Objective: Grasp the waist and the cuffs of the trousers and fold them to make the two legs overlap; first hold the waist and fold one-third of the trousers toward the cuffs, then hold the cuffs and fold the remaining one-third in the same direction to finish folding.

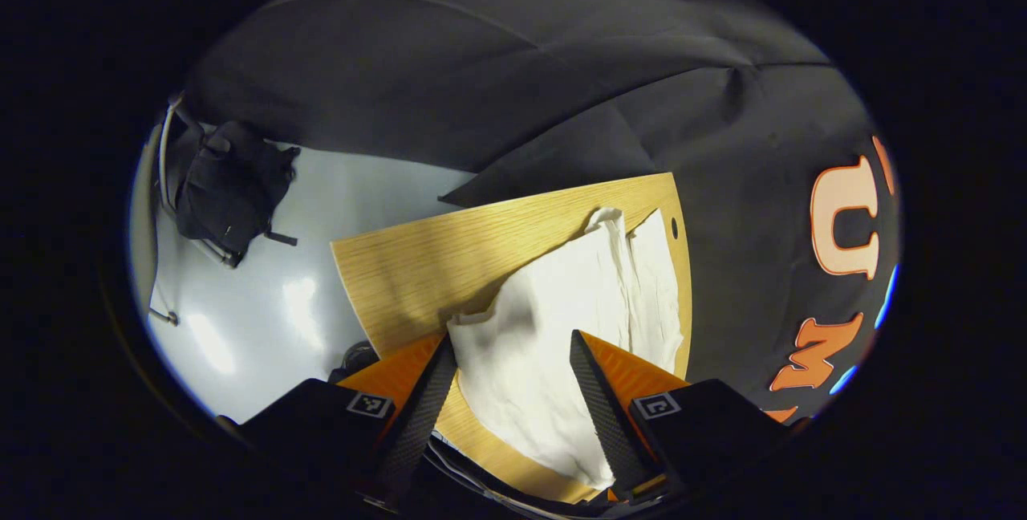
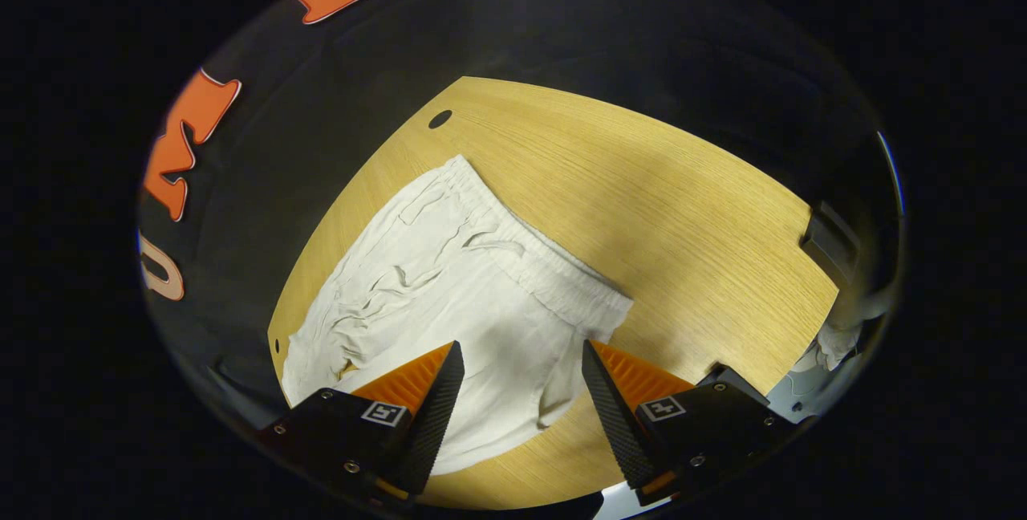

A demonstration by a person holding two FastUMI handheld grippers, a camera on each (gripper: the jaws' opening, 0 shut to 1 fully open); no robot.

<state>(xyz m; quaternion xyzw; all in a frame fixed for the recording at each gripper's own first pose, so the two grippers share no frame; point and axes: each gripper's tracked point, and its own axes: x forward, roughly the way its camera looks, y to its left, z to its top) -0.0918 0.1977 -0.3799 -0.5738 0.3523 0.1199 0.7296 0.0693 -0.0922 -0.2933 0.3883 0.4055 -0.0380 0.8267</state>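
Where waistband (image 2: 521, 251) visible, right tongs (image 2: 521, 379) apart

place: recording booth | evidence: black cloth wall (image 1: 497, 79) (creased), wooden table (image 2: 658, 207), pale floor (image 1: 265, 295)

Wooden table (image 2: 682, 207), black cloth wall (image 1: 481, 62), glossy pale floor (image 1: 265, 295)
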